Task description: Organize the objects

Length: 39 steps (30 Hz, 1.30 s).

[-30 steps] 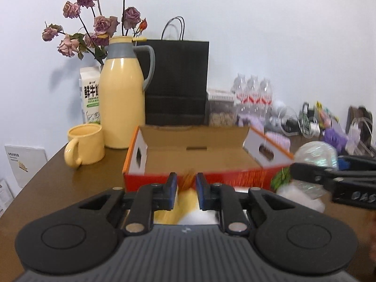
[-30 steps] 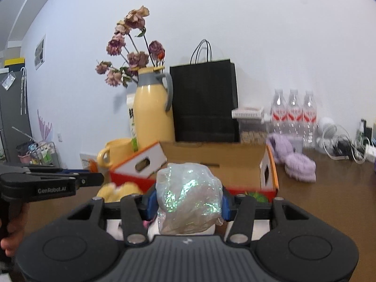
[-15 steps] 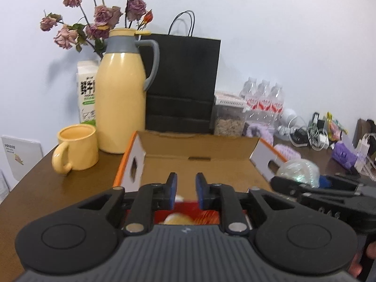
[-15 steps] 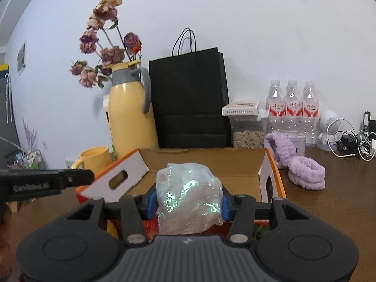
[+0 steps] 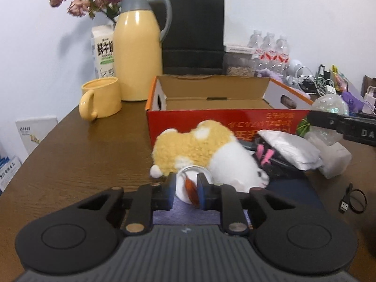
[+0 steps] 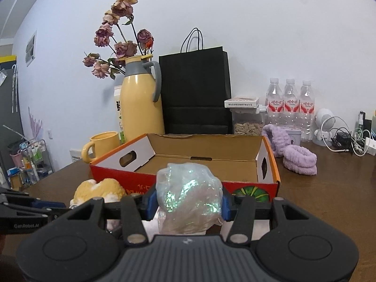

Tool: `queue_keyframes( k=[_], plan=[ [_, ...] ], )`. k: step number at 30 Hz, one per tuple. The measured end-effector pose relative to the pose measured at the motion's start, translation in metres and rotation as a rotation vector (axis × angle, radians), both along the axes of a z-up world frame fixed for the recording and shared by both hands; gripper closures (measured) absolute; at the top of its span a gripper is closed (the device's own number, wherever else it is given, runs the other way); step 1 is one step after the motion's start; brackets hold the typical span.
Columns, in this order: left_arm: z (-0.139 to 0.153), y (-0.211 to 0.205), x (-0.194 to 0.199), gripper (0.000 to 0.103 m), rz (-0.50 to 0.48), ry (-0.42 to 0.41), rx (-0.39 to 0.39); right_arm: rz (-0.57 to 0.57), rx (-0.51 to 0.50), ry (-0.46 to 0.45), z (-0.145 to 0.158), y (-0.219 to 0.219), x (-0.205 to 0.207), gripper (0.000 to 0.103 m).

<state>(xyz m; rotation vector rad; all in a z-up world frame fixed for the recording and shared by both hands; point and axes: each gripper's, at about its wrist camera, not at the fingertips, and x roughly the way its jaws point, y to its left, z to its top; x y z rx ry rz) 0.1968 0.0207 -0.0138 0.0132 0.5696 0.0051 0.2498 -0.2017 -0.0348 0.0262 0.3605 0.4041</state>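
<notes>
Both grippers have been lowered toward the table, so that the clutter in front of the orange cardboard box now fills the left wrist view. The left gripper is seen with its fingers narrowly parted and just closing; a small clear round dish with an orange piece lies between and just beyond the tips, and whether it is pinched cannot be told. The right gripper is clamped on a crinkled iridescent plastic bag, which bulges above and below the fingers. The bag is judged light, soft and slippery, best squeezed across its bunched middle. A fluffy yellow-and-white plush toy lies just ahead of the left fingers, soft and easily gripped. The box stands empty beyond.
</notes>
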Motion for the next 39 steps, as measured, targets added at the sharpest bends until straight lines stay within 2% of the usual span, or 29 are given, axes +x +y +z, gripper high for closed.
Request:
queue_keyframes(
  k=[3,8,15,19,25,29,33,36,39],
  plan=[
    [0.0,-0.008,-0.001,0.083,-0.005,-0.003,0.022,-0.004,0.008,0.012,-0.003,-0.003,0.0,0.054],
    [-0.009,-0.014,0.01,0.084,0.047,0.042,0.041,0.001,0.015,0.01,-0.005,-0.004,-0.002,0.054],
    [-0.013,-0.013,0.012,0.089,0.057,0.041,0.019,0.01,0.012,0.001,-0.006,-0.002,-0.005,0.054],
    [-0.005,-0.013,0.003,0.089,0.051,0.005,-0.002,0.012,0.016,-0.009,-0.005,-0.002,-0.008,0.054],
    [0.027,-0.015,-0.005,0.089,0.031,-0.115,-0.033,0.021,0.033,-0.053,0.006,-0.003,-0.01,0.054],
    [0.053,-0.023,0.013,0.089,0.022,-0.192,-0.053,0.0,0.029,-0.096,0.027,0.001,0.003,0.054],
    [0.073,-0.033,0.052,0.089,0.054,-0.237,-0.091,-0.034,0.016,-0.092,0.043,0.011,0.038,0.054],
    [0.078,-0.039,0.085,0.089,0.099,-0.249,-0.116,-0.077,0.004,-0.058,0.039,0.02,0.069,0.054],
    [0.069,-0.038,0.111,0.089,0.143,-0.246,-0.147,-0.117,0.015,-0.026,0.022,0.022,0.091,0.054]
  ],
)
